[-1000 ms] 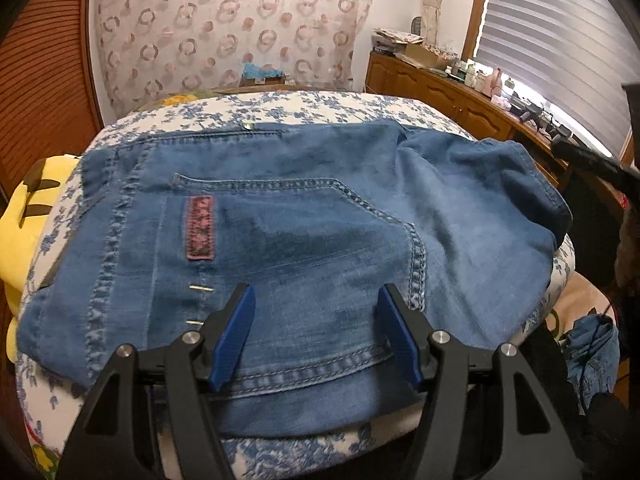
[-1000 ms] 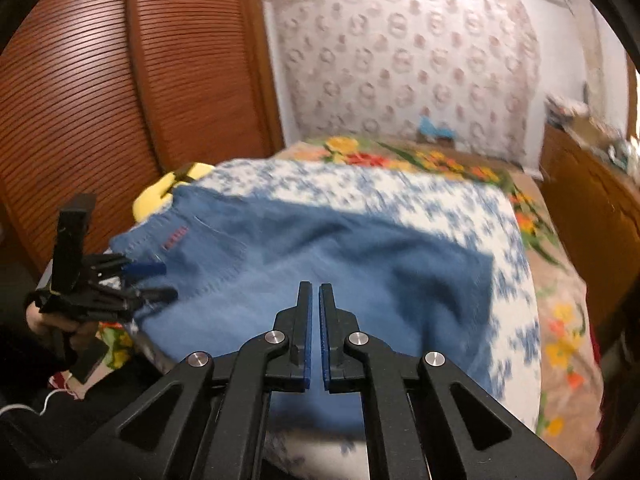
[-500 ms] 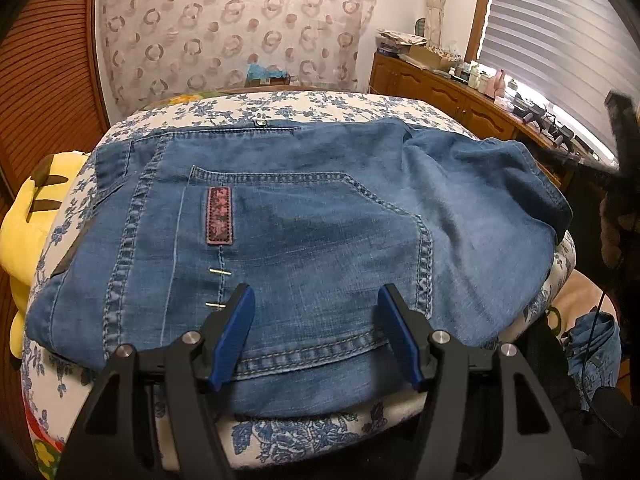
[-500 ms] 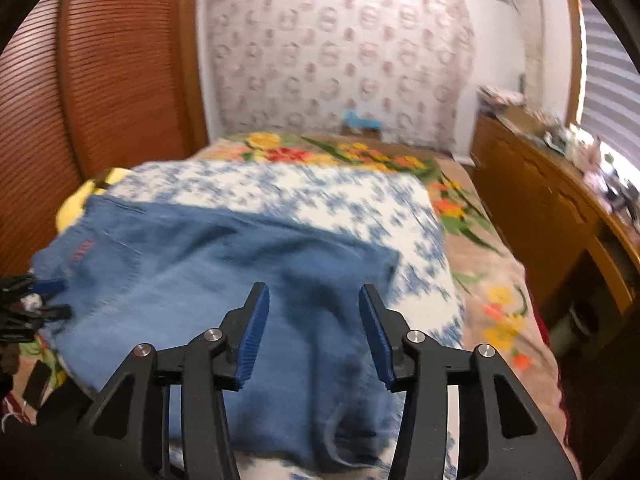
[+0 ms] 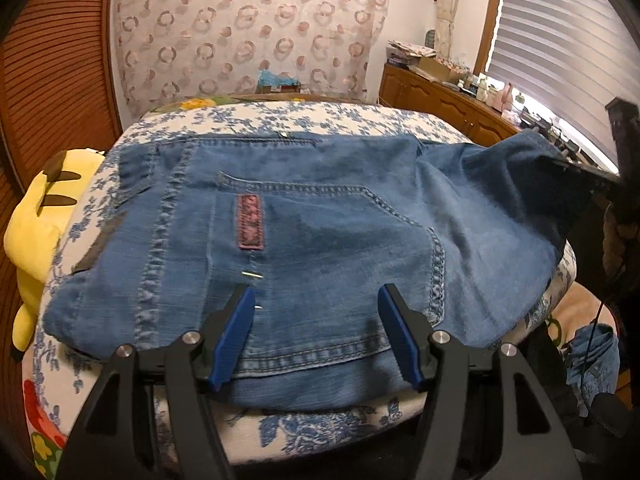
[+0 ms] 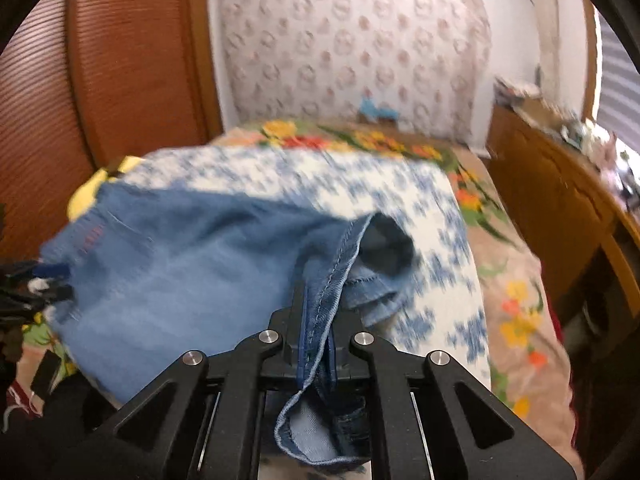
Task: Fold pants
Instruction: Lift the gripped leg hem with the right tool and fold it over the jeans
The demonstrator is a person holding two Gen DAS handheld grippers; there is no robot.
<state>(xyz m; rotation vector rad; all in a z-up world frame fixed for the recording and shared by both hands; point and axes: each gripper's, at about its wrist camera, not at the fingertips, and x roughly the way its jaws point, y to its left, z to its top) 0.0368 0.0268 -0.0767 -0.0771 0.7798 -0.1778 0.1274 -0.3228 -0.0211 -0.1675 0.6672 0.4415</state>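
I am holding my right tool [image 6: 316, 344] clamped on a stitched hem of the pants [image 6: 180, 276], low in the centre of its frame. The pants [image 5: 320, 240] are lying across the blue-flowered bed cover [image 5: 320, 120], filling the middle of the left view. My left tool [image 5: 316, 340] is hovering wide apart at the bottom centre, gripping nothing.

A: What is yellow on the left?
B: A soft toy [image 5: 30, 232], beside the bed cover [image 5: 340, 120] with little blue flowers.
A: And under that cover?
B: A blanket [image 6: 516, 320] with big orange and yellow flowers.
A: What is on the right?
B: A wood cabinet [image 5: 436, 98] with small things on top, below the blinds [image 5: 560, 52].
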